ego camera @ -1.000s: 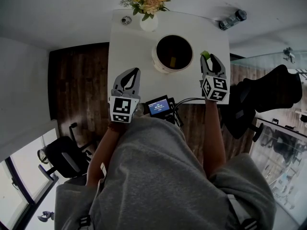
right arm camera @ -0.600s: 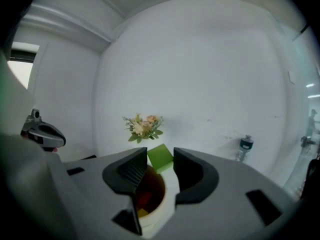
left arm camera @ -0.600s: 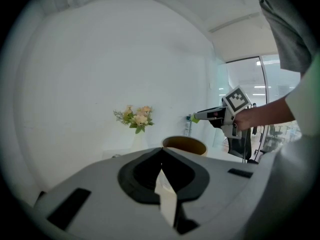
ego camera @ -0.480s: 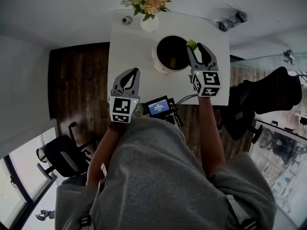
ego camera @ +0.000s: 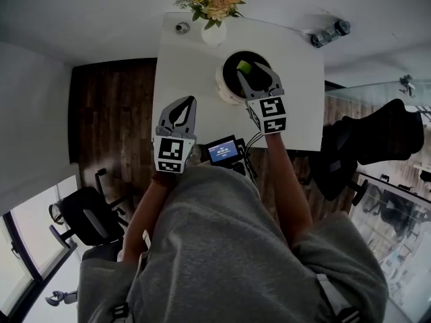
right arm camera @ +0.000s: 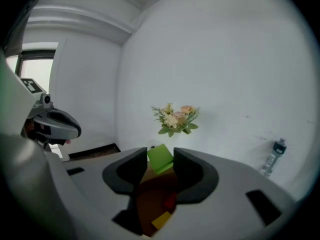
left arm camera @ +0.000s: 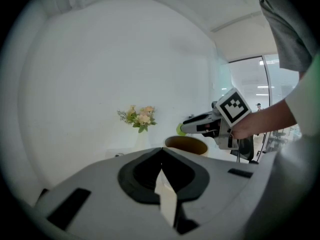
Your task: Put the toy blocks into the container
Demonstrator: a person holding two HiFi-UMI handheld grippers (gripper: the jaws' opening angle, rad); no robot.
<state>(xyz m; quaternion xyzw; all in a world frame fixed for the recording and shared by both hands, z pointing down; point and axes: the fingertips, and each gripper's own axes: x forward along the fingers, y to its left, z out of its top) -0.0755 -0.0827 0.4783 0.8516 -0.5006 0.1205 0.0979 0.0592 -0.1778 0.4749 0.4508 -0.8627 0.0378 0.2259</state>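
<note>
Head view puts my right gripper (ego camera: 248, 73) over the mouth of the container (ego camera: 221, 81), with the green block (ego camera: 243, 66) at its tip above the dark inside. Along that gripper's own jaws I see the pads pinching the green block (right arm camera: 160, 157) from both sides, so my right gripper (right arm camera: 160, 165) is closed on it. Below the block the brown inside of the container (right arm camera: 150, 204) shows a red block (right arm camera: 170, 202) and a yellow block (right arm camera: 161, 219) lying at the bottom. My left gripper (ego camera: 190, 101) hovers over the near left part of the white table (ego camera: 182, 59), well apart from the container. In the left gripper view its jaws are pressed together at the tips with nothing between them. A vase of flowers (ego camera: 215, 5) stands at the table's far edge.
</note>
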